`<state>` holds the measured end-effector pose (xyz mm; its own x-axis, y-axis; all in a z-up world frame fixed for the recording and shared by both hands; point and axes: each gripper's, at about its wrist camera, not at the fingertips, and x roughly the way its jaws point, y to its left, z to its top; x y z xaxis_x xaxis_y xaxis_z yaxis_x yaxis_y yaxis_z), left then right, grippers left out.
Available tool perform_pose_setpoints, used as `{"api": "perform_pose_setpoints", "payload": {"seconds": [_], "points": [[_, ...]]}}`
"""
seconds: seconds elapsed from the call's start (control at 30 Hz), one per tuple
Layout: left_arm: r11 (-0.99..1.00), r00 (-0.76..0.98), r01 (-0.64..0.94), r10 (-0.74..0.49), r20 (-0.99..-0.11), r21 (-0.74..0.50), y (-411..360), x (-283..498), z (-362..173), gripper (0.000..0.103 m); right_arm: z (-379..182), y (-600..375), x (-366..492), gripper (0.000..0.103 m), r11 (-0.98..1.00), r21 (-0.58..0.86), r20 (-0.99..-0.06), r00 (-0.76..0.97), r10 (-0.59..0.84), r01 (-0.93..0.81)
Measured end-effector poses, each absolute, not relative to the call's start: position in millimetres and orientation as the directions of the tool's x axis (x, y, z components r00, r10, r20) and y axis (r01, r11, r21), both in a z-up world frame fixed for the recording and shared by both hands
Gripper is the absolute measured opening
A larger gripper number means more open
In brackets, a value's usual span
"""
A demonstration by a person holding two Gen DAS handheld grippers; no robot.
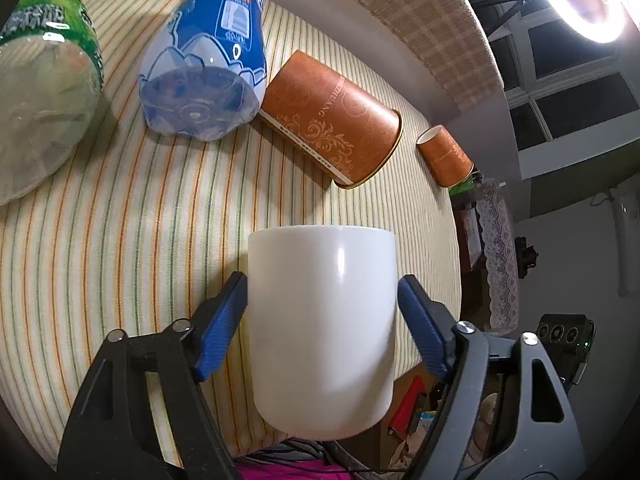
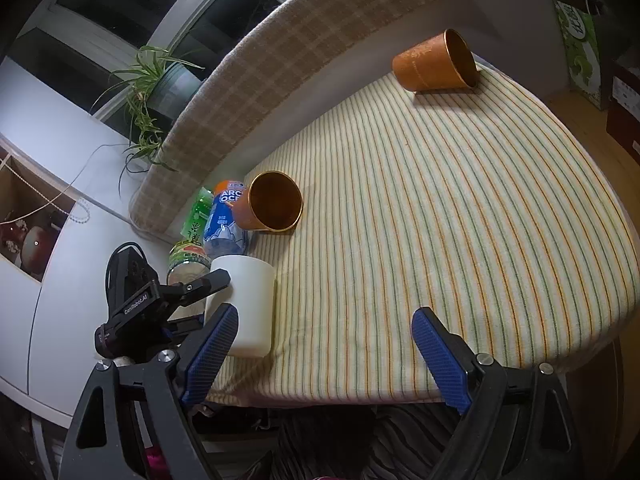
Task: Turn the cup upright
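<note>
A plain white cup (image 1: 322, 328) sits between the blue pads of my left gripper (image 1: 322, 312), which is shut on its sides. In the right wrist view the same white cup (image 2: 250, 304) stands at the near left edge of the striped cushion (image 2: 440, 240), held by the left gripper (image 2: 200, 284). I cannot tell which end of it faces up. My right gripper (image 2: 332, 356) is open and empty over the cushion's front edge, just right of the cup.
Two orange paper cups lie on their sides: a near one (image 1: 332, 120) (image 2: 272, 202) and a far one (image 1: 446, 156) (image 2: 438, 62). A blue-label bottle (image 1: 208, 64) and a green-label bottle (image 1: 44, 80) lie at the left. A checked backrest (image 2: 280, 68) runs behind.
</note>
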<state>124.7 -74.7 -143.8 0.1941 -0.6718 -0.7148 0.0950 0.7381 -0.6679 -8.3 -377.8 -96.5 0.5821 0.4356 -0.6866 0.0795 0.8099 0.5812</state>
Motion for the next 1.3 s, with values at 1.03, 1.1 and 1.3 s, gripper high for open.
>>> {"api": "perform_pose_setpoints", "payload": {"seconds": [1.03,1.1,1.3], "points": [[0.912,0.592,0.321,-0.404,-0.697,-0.256,-101,86,-92,0.076,-101,-371,-6,0.091,0.82,0.565,-0.699,0.577,0.421,0.086],[0.915,0.605,0.323,-0.395,-0.691,-0.241,-103,86,-94,0.076,-101,-371,-5,0.091,0.82,0.566,-0.7,0.576,0.422,0.087],[0.92,0.635,0.335,-0.381,-0.672,-0.205,-107,82,-96,0.076,-102,-371,-6,0.091,0.821,0.564,-0.702,0.575,0.42,0.09]]}}
